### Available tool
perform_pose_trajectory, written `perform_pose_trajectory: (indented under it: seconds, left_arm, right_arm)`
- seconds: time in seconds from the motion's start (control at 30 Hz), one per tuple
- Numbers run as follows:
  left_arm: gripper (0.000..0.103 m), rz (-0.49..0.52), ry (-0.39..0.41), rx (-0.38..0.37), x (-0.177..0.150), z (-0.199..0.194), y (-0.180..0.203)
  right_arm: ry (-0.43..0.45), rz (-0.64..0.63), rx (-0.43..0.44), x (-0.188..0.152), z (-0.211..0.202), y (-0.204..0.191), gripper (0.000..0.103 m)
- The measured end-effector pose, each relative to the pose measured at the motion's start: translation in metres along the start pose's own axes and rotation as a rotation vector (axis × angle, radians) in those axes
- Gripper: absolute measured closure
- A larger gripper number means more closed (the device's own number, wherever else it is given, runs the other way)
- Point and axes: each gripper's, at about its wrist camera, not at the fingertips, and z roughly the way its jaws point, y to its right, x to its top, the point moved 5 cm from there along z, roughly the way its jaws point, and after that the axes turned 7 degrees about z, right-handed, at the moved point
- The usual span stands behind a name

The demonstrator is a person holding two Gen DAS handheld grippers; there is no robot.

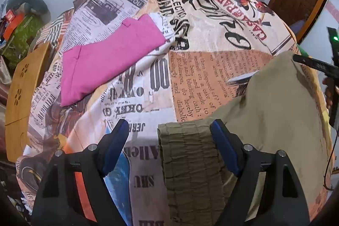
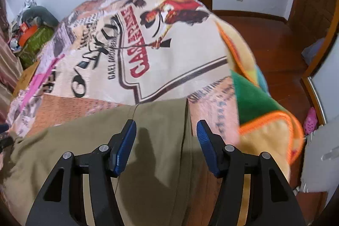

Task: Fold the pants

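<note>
Olive-khaki pants (image 1: pixel 264 111) lie on a newspaper-print bedspread (image 1: pixel 190 20). Their ribbed elastic waistband (image 1: pixel 188 154) is at the near side in the left wrist view. My left gripper (image 1: pixel 169 130) is open over the waistband, its right blue pad at the band's edge. In the right wrist view the pants (image 2: pixel 89 151) spread across the lower part, with the leg ends at the far edge. My right gripper (image 2: pixel 166 130) is open just above the leg fabric. The right gripper also shows in the left wrist view (image 1: pixel 313 66) at the far right.
Folded pink pants (image 1: pixel 106 60) lie on the bedspread to the left. A wooden board (image 1: pixel 23 94) is at the bed's left edge. A colourful orange-edged blanket (image 2: pixel 264 103) hangs at the bed's right side, above a wooden floor (image 2: pixel 275 39). Clutter (image 1: pixel 19 29) sits far left.
</note>
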Motion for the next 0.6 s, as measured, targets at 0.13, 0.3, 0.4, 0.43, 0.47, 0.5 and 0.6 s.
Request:
perform_pose_trajectory:
  seconds: [0.13,0.3,0.4,0.43,0.47,0.5,0.6]
  left_arm:
    - [0.018,-0.028,0.012,-0.007,-0.006,0.005,-0.005]
    - [0.014,-0.067,0.021,0.001,-0.013,0.012,-0.009]
    - [0.014,-0.101,0.031,0.005,-0.015,0.013,-0.012]
    - [0.014,-0.120,0.037,0.012,-0.015,0.013,-0.015]
    - [0.014,-0.132,0.040,0.019,-0.016,0.013,-0.016]
    - [0.014,-0.142,0.044,0.032,-0.016,0.013,-0.018]
    - [0.015,-0.140,0.062,0.223,-0.017,0.008,-0.029]
  right_arm:
    - [-0.037,0.071,0.012,0.001,0.025,0.007,0.048]
    - [-0.014,0.017,-0.041,-0.002,0.028,0.002,0.082]
    - [-0.011,-0.035,-0.068,-0.006,0.028,-0.002,0.090]
    - [-0.004,-0.057,-0.081,-0.008,0.027,-0.002,0.093]
    - [0.003,-0.070,-0.097,-0.008,0.027,-0.003,0.095]
    - [0.008,-0.078,-0.114,-0.009,0.028,-0.002,0.097]
    - [0.002,-0.102,-0.156,-0.010,0.033,-0.001,0.097]
